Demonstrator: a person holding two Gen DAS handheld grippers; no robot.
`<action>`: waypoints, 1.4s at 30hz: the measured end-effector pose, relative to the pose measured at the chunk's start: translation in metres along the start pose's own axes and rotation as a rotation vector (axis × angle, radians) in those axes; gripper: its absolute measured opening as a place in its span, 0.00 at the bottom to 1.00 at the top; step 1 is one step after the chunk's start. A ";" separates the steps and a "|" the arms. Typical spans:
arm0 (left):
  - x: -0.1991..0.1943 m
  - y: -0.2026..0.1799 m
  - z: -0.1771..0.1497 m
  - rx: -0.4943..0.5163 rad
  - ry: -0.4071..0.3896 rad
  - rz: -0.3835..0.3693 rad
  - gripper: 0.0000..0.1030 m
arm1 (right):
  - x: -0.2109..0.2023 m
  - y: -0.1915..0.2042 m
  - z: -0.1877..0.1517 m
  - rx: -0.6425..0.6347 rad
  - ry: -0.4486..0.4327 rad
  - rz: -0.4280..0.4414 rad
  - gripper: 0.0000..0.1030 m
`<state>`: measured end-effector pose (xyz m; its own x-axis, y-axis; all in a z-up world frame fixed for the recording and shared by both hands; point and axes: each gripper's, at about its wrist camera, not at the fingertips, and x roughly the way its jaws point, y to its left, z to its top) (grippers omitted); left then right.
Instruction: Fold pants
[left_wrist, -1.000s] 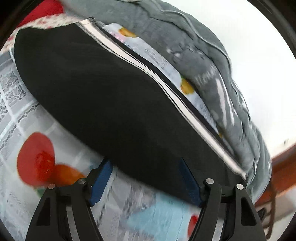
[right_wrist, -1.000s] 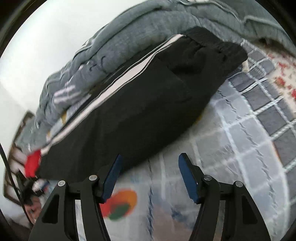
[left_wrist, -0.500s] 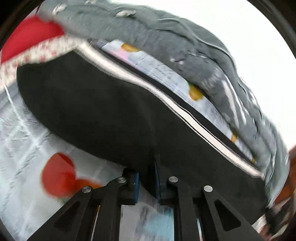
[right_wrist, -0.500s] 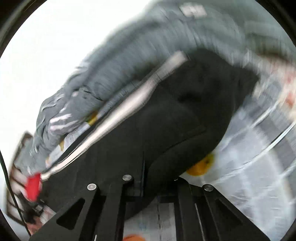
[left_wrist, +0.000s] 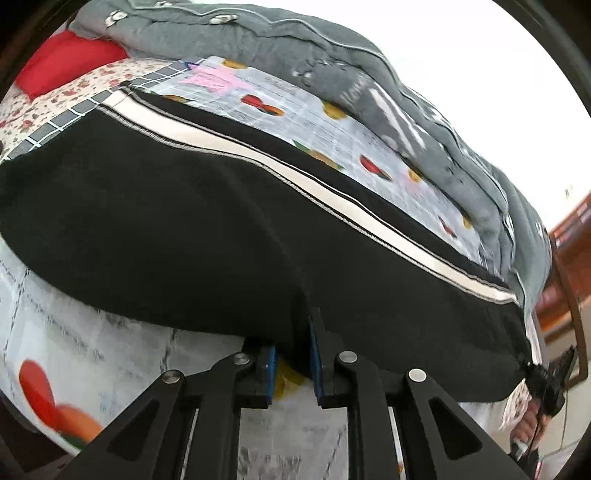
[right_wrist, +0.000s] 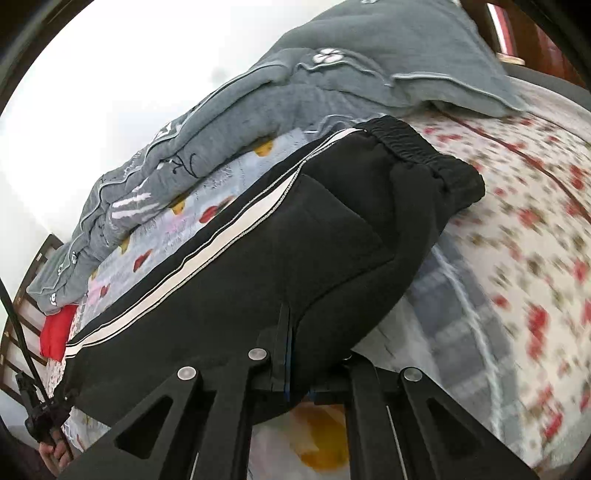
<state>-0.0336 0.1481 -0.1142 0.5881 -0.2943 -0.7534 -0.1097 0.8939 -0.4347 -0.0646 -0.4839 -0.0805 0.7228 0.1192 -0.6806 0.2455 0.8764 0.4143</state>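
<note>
**Both grippers pinch the near edge of the black pants on the bed**

Here the black pants (left_wrist: 207, 229) lie stretched across a bed sheet (left_wrist: 92, 343) printed with fruit, their white side stripe (left_wrist: 280, 184) running along the far edge. In the right wrist view the elastic waistband (right_wrist: 417, 147) sits at the far end of the pants (right_wrist: 280, 266), over a part of the bedding with small red flowers (right_wrist: 535, 229).

The left gripper (left_wrist: 291, 354) has its blue pads drawn narrow on a tuck of the pants' near hem; its jaws are easing apart slightly, with the cloth between them. The right gripper (right_wrist: 295, 373) is clamped tight on the near edge of the pants, which bulges over and hides one of its fingers.

Just beyond the pants' striped edge, a strip of the fruit-print sheet shows, and past that a bunched grey quilt (left_wrist: 332, 74) runs the length of the pants. A red cushion (left_wrist: 66, 62) lies beyond the pants' end in the left view. A dark wooden bed frame (right_wrist: 22, 302) stands at the far side of the quilt.
</note>
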 end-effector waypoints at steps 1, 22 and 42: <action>0.001 -0.001 -0.003 0.017 0.009 0.016 0.19 | -0.002 -0.004 -0.005 0.003 0.005 -0.009 0.07; -0.083 -0.068 -0.020 0.284 -0.147 0.123 0.59 | -0.071 0.083 -0.001 -0.328 -0.101 -0.192 0.43; -0.006 0.012 0.139 0.161 -0.144 0.413 0.61 | 0.131 0.215 0.063 -0.638 0.081 -0.025 0.44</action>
<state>0.0729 0.2079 -0.0464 0.6278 0.1375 -0.7661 -0.2391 0.9707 -0.0218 0.1239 -0.3089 -0.0427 0.6646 0.1082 -0.7393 -0.1888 0.9817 -0.0261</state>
